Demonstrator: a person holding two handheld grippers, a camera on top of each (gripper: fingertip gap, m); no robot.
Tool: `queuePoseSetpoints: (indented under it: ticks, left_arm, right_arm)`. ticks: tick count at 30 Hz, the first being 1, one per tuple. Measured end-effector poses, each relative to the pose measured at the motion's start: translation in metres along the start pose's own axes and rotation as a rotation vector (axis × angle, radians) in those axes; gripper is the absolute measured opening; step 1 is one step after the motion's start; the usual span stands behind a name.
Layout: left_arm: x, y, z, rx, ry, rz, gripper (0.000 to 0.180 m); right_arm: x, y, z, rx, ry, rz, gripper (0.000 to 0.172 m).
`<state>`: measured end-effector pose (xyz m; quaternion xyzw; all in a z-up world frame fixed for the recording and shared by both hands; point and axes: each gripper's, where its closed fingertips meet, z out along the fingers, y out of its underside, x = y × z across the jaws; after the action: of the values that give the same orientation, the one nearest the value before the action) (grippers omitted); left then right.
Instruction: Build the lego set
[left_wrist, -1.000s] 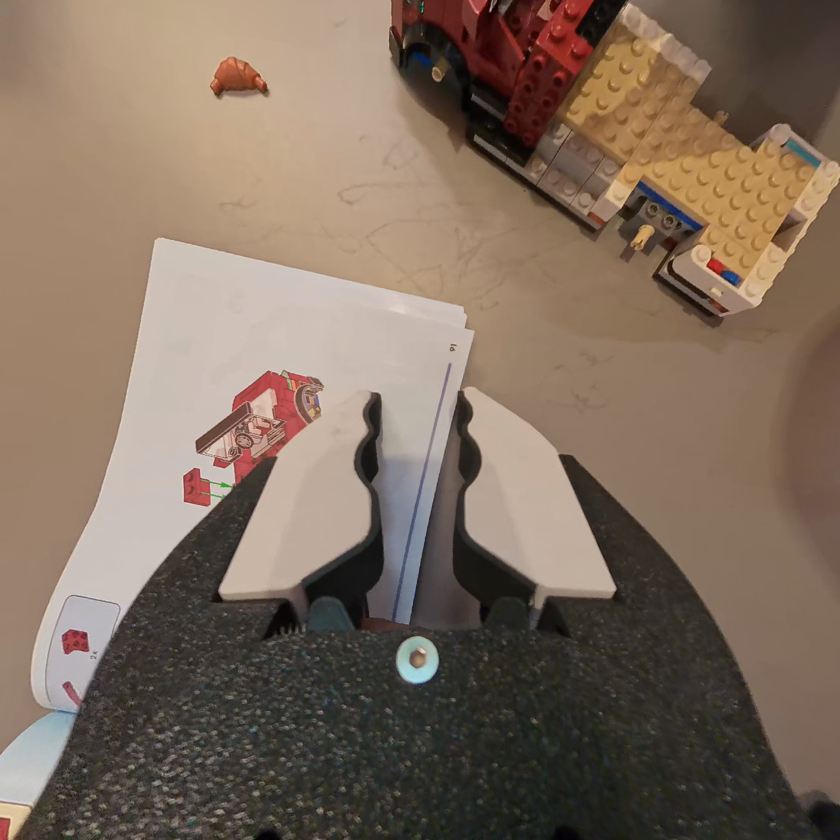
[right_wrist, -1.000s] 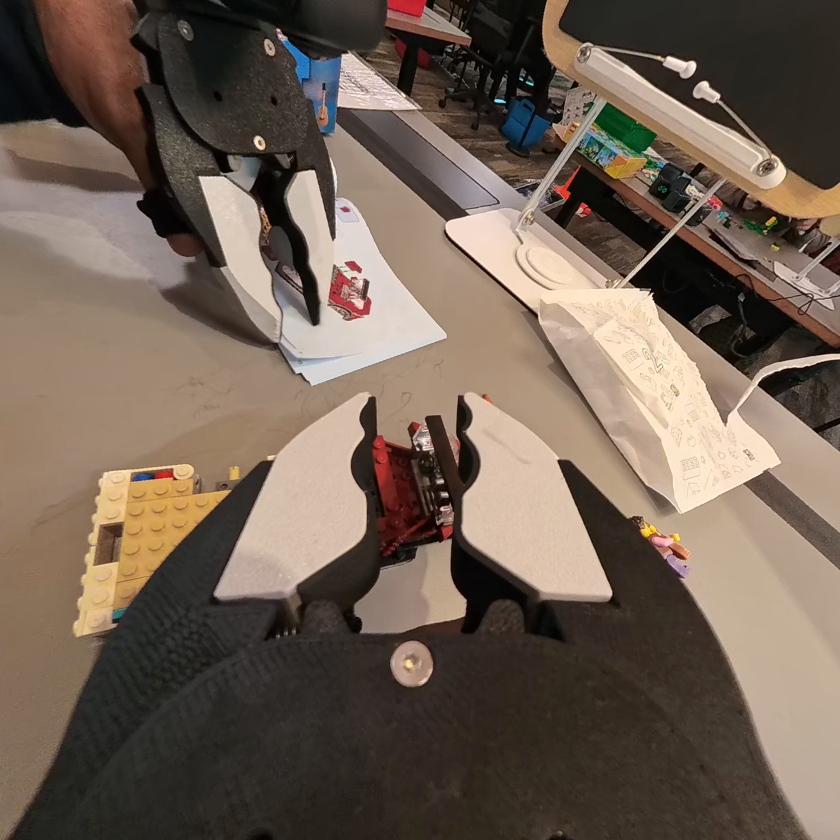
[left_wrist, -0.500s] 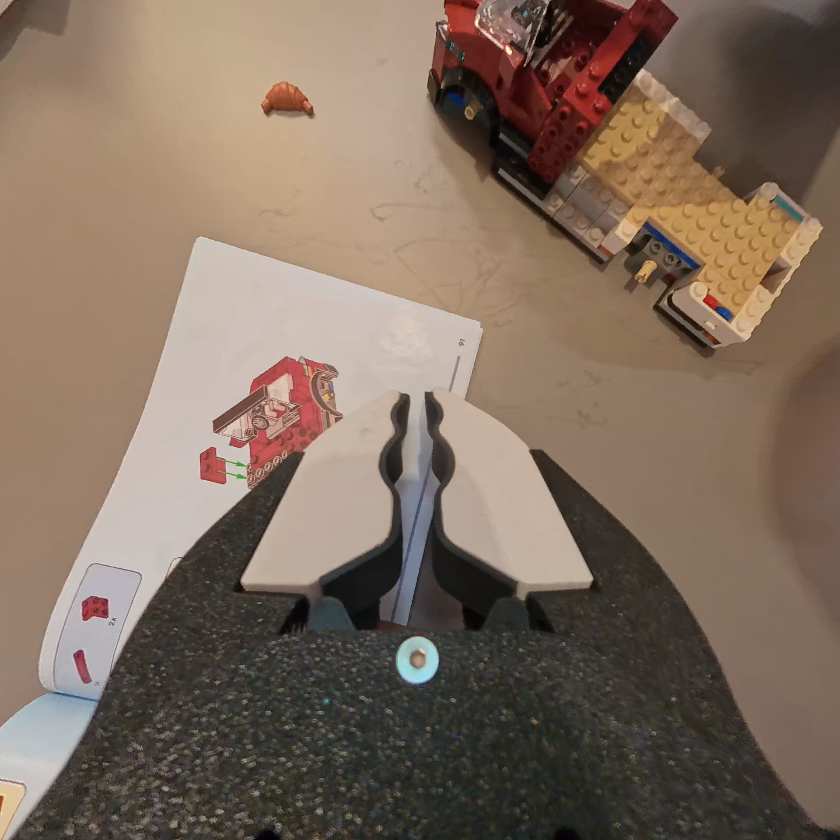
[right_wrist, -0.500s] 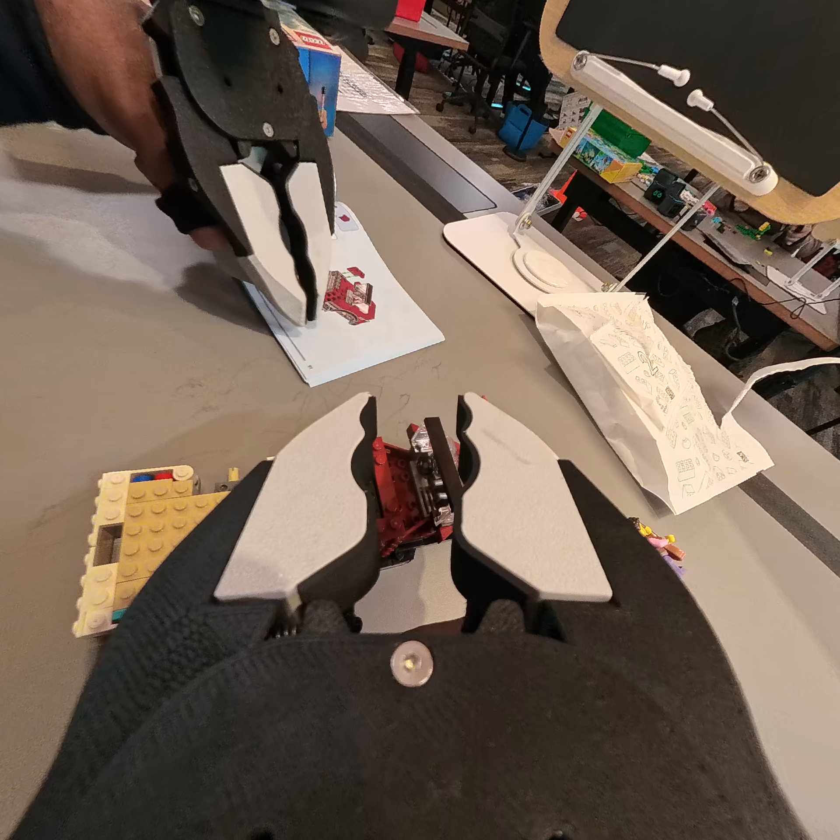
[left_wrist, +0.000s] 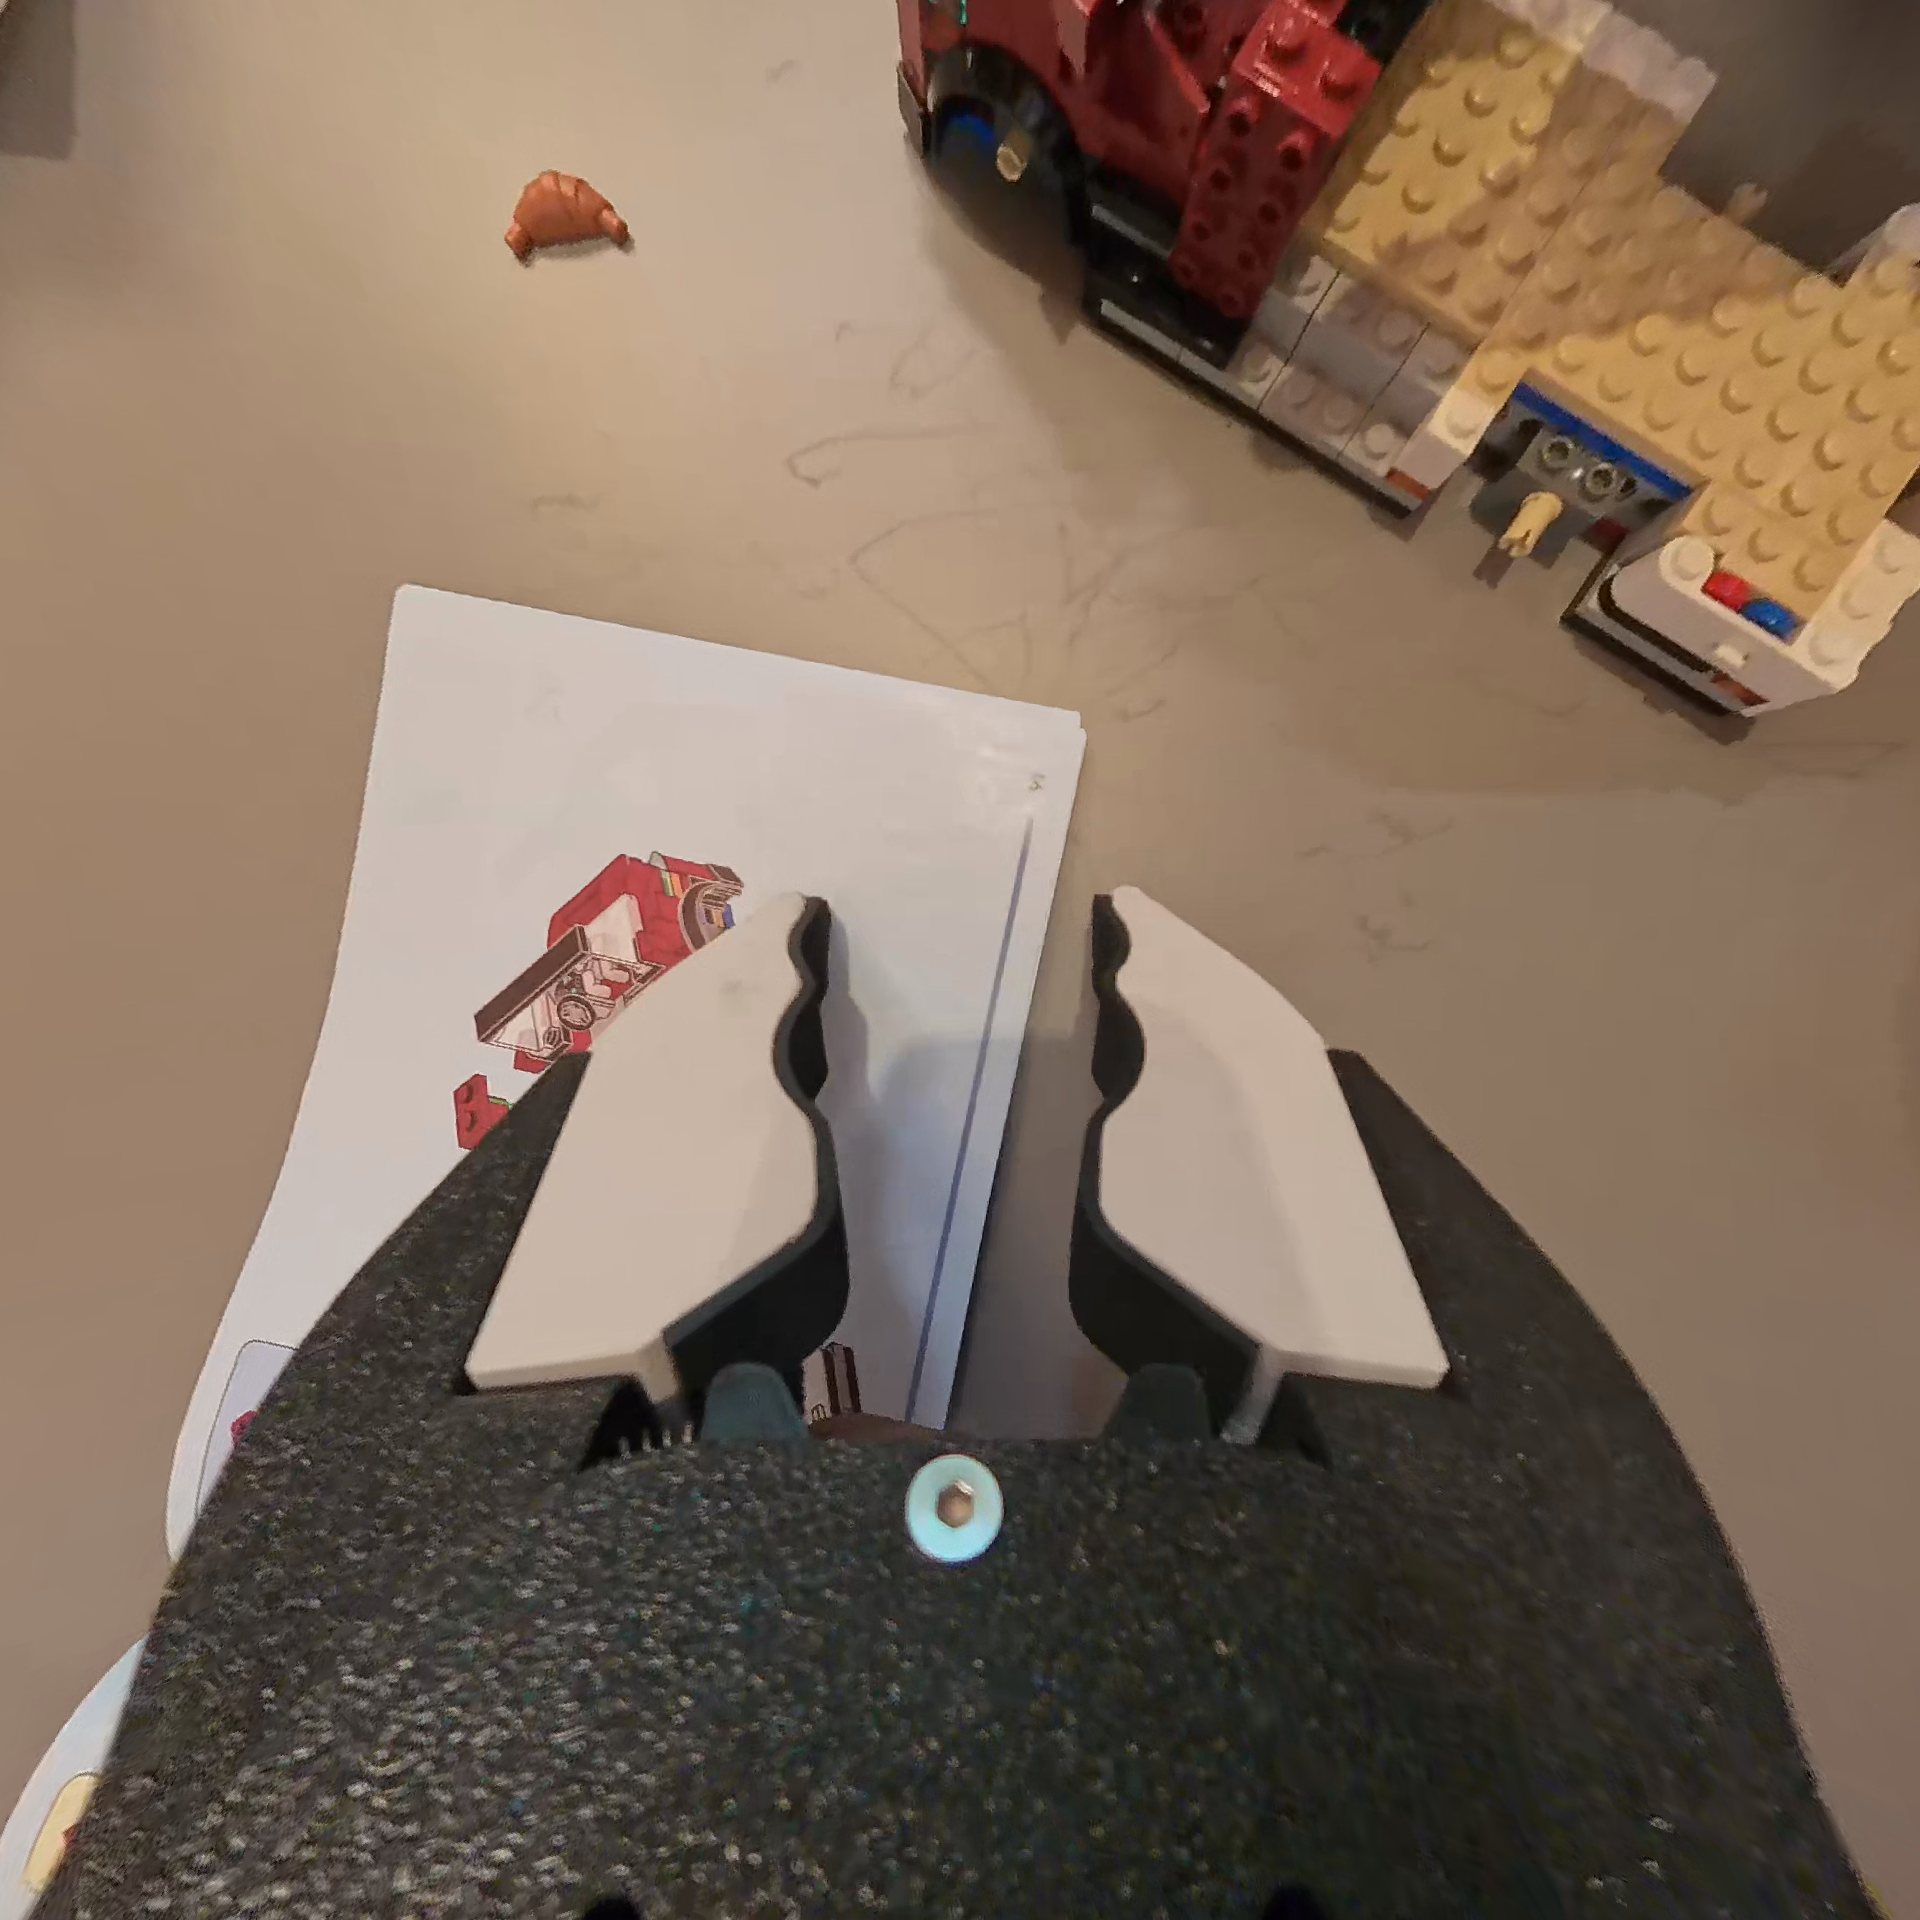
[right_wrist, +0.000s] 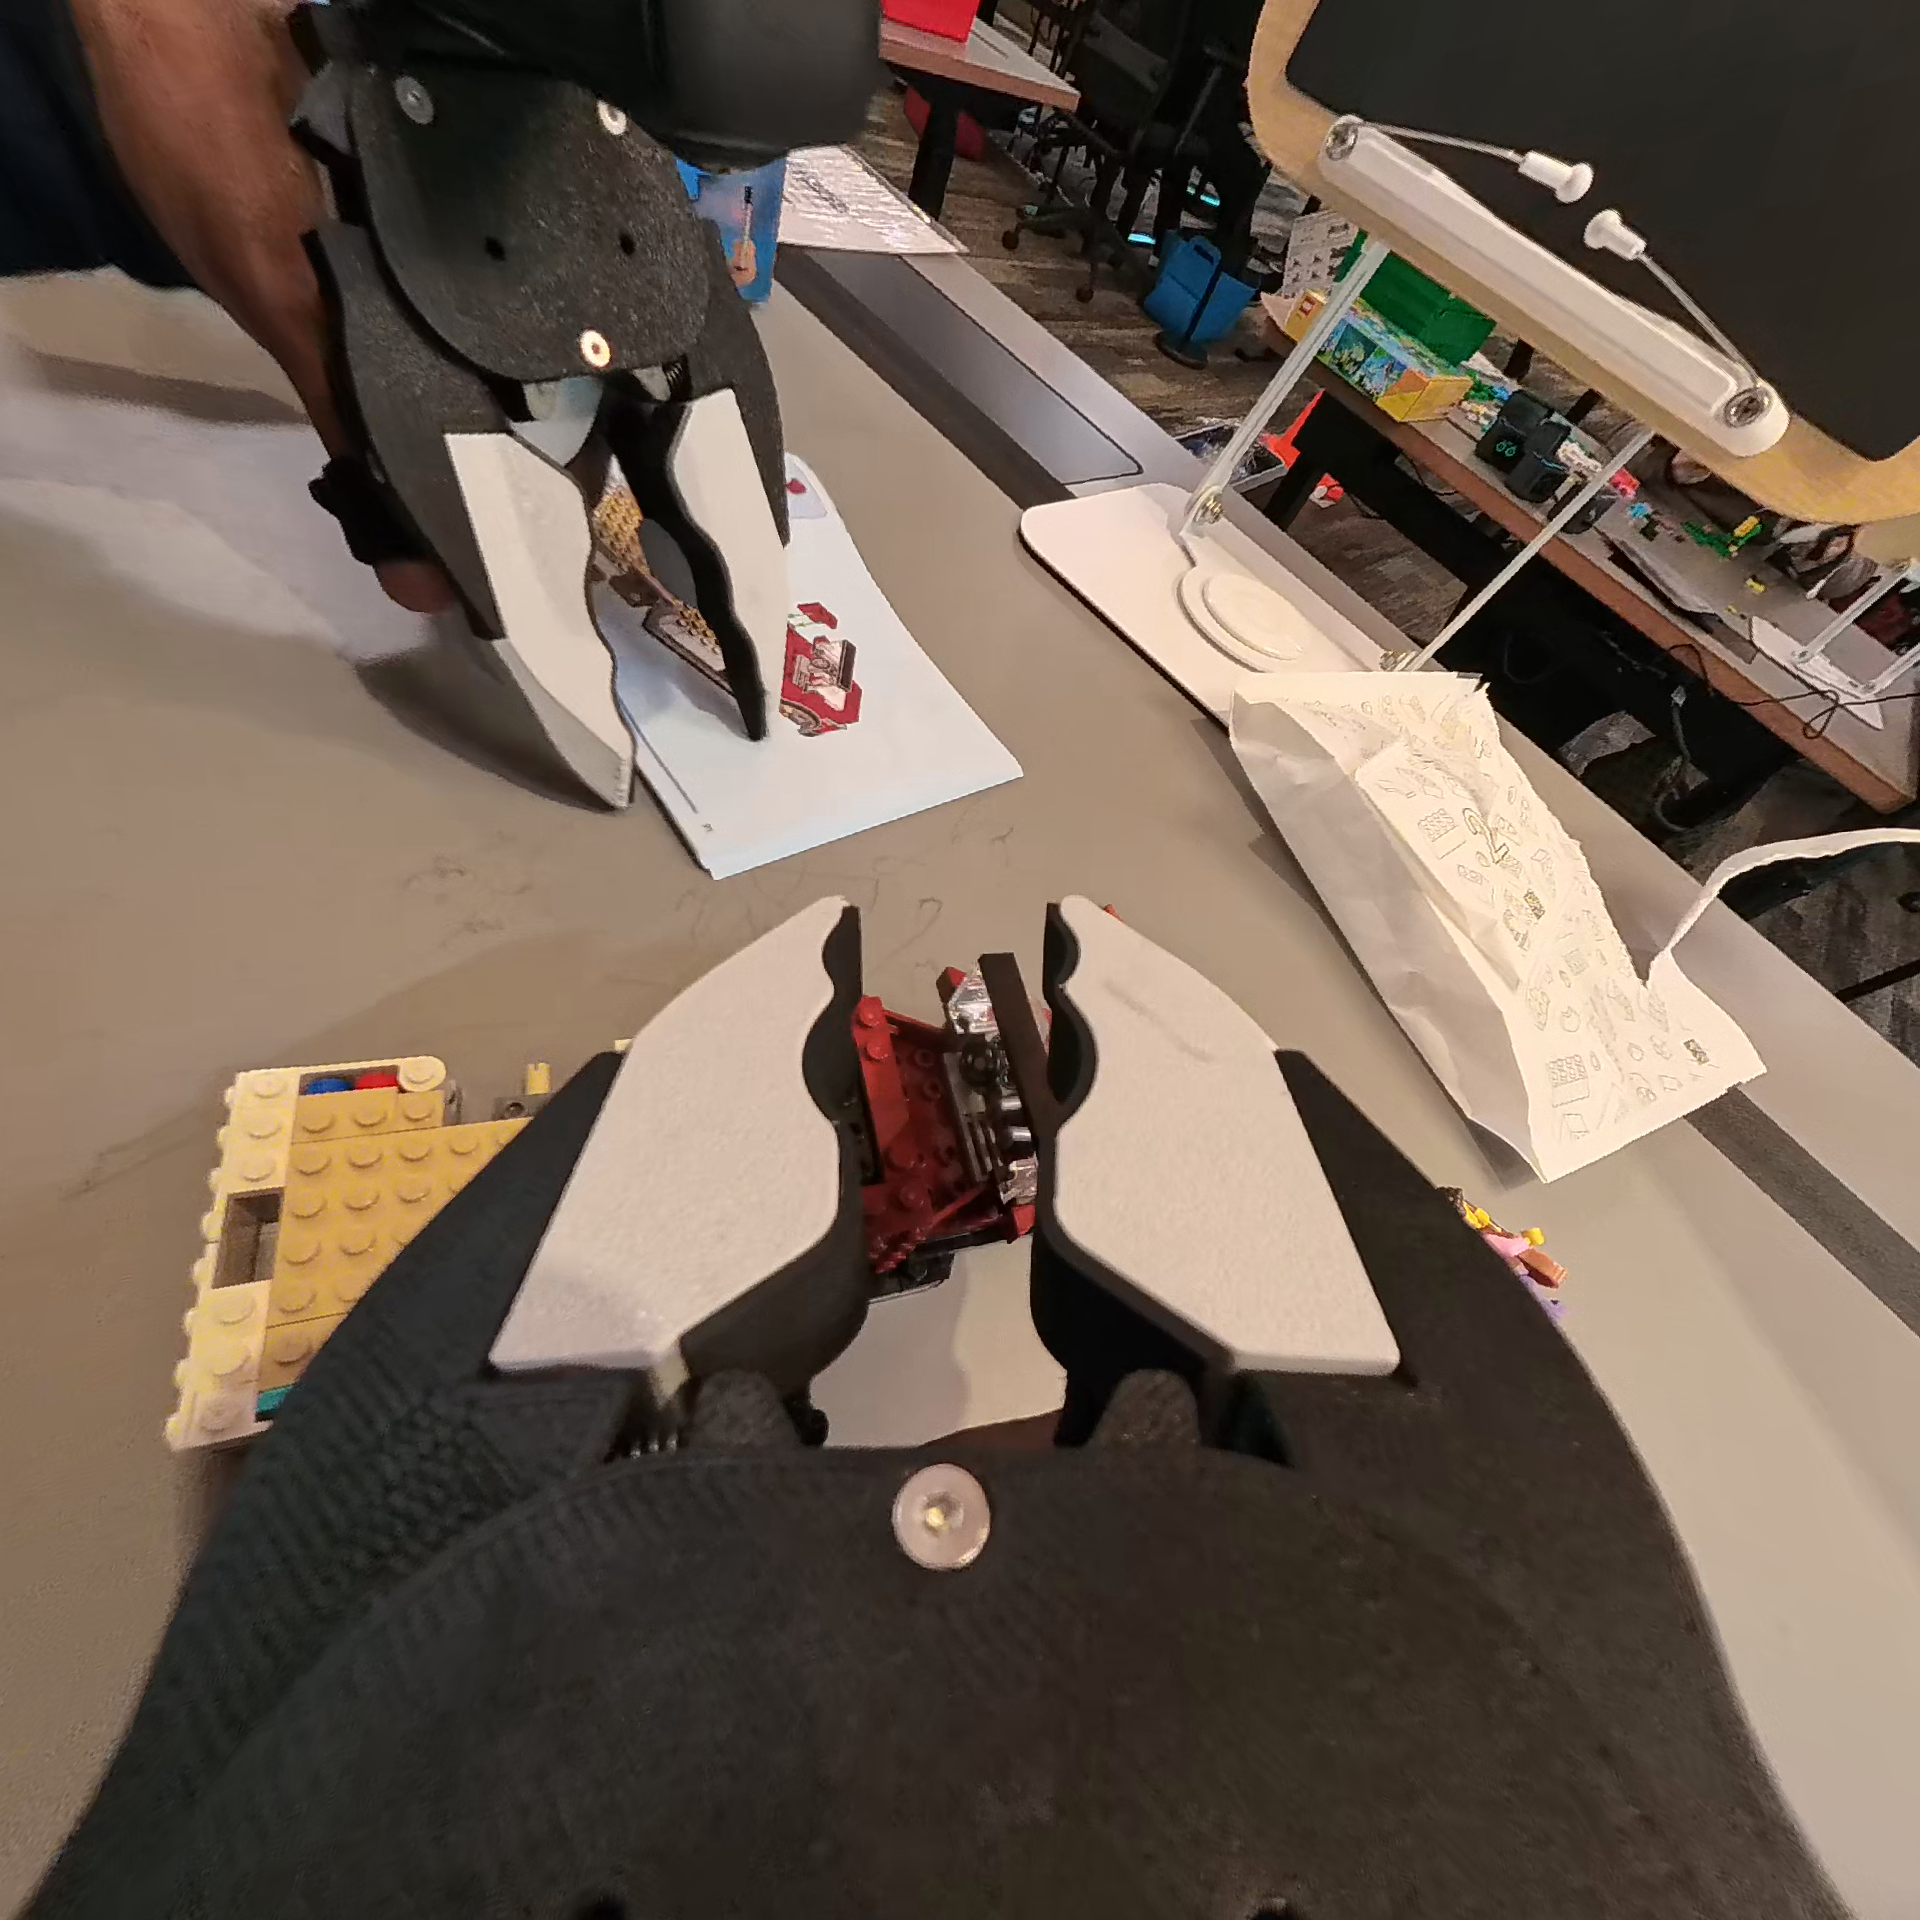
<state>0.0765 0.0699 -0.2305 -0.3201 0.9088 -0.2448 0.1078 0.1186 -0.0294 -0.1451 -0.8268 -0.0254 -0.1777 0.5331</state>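
Two hand-held grippers working over a desk (left_wrist: 312, 436) with a brick truck and an instruction booklet.

The left gripper (left_wrist: 961, 914) is hovering with fingers wide apart and empty over the booklet (left_wrist: 675, 790) edge. The right gripper (right_wrist: 951, 920) is bracketing the red truck cab (right_wrist: 935, 1122), fingers partly apart; contact is unclear. Steadying the truck squarely would help.

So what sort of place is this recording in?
Probably a shared workshop or office used for toy-brick building: a grey worktable with a half-built brick truck, a desk lamp, more tables and boxed sets behind.
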Motion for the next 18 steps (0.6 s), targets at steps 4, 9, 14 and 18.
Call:
queuePoseSetpoints:
  ticks: [4,9,14,18]
  left_arm:
    - [0.0035,0.0025,-0.0010,-0.010,0.005,0.035,0.051]
    - [0.0039,0.0038,-0.0020,-0.017,0.003,0.049,0.046]
    - [0.0030,0.0050,-0.0033,-0.017,0.005,0.041,0.040]
    - [0.0036,0.0049,-0.0038,-0.012,0.019,0.028,0.039]
  right_arm:
    - [-0.0002,-0.0001,-0.0001,0.000,0.001,-0.003,0.033]
    - [0.0001,0.0003,0.0000,-0.001,0.003,-0.004,0.033]
    - [0.0000,0.0003,-0.0001,-0.001,0.003,-0.005,0.033]
    - [-0.0005,0.0006,0.0001,-0.002,0.001,-0.005,0.033]
